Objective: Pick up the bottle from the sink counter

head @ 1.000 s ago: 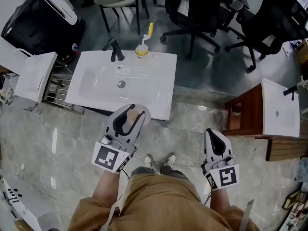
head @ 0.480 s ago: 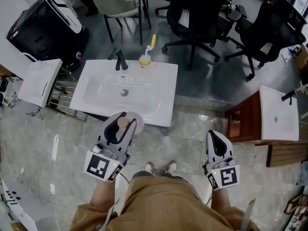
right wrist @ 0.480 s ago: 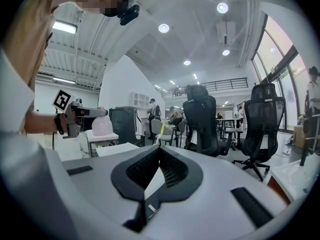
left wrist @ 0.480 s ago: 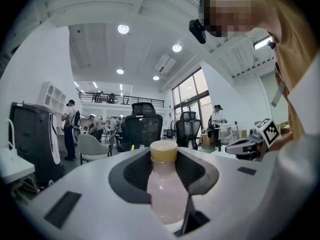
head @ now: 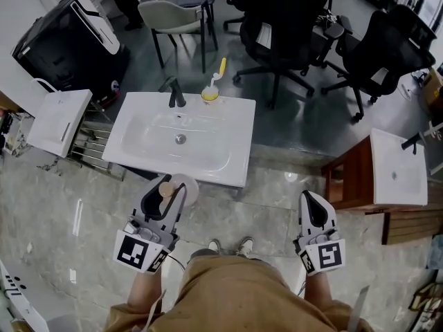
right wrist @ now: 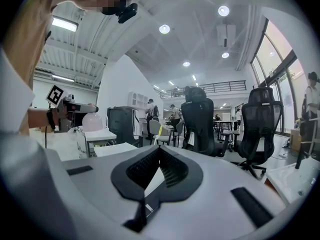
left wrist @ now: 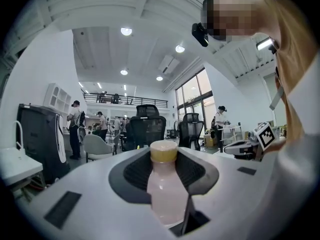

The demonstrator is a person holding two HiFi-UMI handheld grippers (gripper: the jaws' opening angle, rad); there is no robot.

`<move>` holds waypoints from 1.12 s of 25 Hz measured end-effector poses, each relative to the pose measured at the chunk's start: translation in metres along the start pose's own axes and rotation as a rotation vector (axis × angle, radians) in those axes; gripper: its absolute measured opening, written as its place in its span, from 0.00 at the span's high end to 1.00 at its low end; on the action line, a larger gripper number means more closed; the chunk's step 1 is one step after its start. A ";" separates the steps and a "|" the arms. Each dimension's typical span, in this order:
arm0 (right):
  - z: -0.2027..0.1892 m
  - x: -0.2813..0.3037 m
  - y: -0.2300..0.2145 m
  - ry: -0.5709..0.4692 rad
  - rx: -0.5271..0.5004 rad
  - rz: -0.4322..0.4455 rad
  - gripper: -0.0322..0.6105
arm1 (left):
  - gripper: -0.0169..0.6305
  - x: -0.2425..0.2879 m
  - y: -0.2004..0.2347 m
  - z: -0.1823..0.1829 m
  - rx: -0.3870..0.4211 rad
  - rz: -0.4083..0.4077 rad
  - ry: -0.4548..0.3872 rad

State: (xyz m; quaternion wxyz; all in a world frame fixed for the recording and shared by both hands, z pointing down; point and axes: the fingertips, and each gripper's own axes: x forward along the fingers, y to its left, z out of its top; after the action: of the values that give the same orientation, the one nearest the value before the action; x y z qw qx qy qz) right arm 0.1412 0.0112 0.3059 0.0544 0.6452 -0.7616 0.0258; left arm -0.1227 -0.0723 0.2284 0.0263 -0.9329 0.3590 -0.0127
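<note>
A pale pink bottle (head: 183, 191) with a tan cap sits upright between the jaws of my left gripper (head: 166, 187), held in the air in front of the white sink counter (head: 232, 168). In the left gripper view the bottle (left wrist: 163, 189) fills the gap between the dark pads, and my left gripper (left wrist: 164, 159) is shut on it. My right gripper (head: 310, 199) hangs low at the right, away from the sink. Its jaws (right wrist: 159, 151) meet with nothing between them. The right gripper view also catches the bottle (right wrist: 93, 122) far to the left.
A black faucet (head: 177, 94) and a yellow cup with a brush (head: 210, 92) stand at the sink's back edge. Office chairs (head: 284, 33) stand behind it. Another basin (head: 396, 175) rests on a wooden cabinet at right. A white panel (head: 59, 120) and a black machine (head: 66, 40) stand at left.
My left gripper has carried the bottle back off the sink's front edge, toward the person and a little left. The right gripper has stayed put.
</note>
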 end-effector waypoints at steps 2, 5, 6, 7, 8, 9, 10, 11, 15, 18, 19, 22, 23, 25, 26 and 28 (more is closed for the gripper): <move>0.000 -0.001 0.002 0.001 0.000 0.000 0.96 | 0.77 -0.007 0.002 0.003 -0.003 0.007 0.000; -0.001 -0.001 0.002 0.008 -0.002 0.004 0.96 | 0.77 -0.015 0.004 0.006 -0.021 0.022 -0.004; -0.001 -0.001 0.002 0.008 -0.003 0.004 0.96 | 0.77 -0.018 0.004 0.007 -0.028 0.026 -0.005; 0.000 -0.001 0.002 0.007 -0.004 0.005 0.96 | 0.77 -0.020 0.004 0.008 -0.033 0.030 -0.006; 0.001 -0.001 0.002 0.006 -0.004 0.005 0.96 | 0.77 -0.021 0.004 0.008 -0.036 0.033 -0.007; 0.001 -0.001 0.002 0.006 -0.005 0.004 0.96 | 0.77 -0.023 0.004 0.009 -0.038 0.035 -0.007; 0.002 -0.001 0.001 0.006 -0.006 0.003 0.96 | 0.77 -0.025 0.005 0.010 -0.038 0.037 -0.006; 0.003 -0.002 0.001 0.007 -0.008 0.002 0.96 | 0.77 -0.026 0.005 0.010 -0.039 0.040 -0.005; 0.003 -0.004 -0.004 0.011 -0.008 -0.004 0.96 | 0.77 -0.033 0.008 0.012 -0.042 0.053 -0.002; 0.003 -0.005 -0.005 0.012 -0.008 -0.009 0.96 | 0.77 -0.038 0.011 0.013 -0.040 0.064 -0.001; 0.003 -0.005 -0.005 0.014 -0.009 -0.010 0.96 | 0.77 -0.040 0.012 0.013 -0.040 0.068 0.000; 0.002 -0.005 -0.004 0.014 -0.009 -0.007 0.96 | 0.77 -0.045 0.014 0.014 -0.039 0.079 0.001; 0.002 -0.005 -0.004 0.013 -0.009 -0.005 0.96 | 0.77 -0.046 0.015 0.014 -0.039 0.082 0.002; 0.003 -0.004 -0.003 0.010 -0.010 -0.002 0.96 | 0.77 -0.047 0.016 0.014 -0.042 0.089 0.003; 0.004 -0.003 -0.003 0.009 -0.010 0.000 0.96 | 0.77 -0.048 0.017 0.014 -0.044 0.092 0.003; 0.005 -0.003 -0.003 0.008 -0.011 0.001 0.96 | 0.77 -0.050 0.018 0.015 -0.046 0.097 0.001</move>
State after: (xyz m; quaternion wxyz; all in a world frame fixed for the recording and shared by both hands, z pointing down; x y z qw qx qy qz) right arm 0.1439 0.0129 0.3005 0.0609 0.6443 -0.7620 0.0242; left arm -0.1712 -0.0516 0.2121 0.0051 -0.9147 0.4041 -0.0034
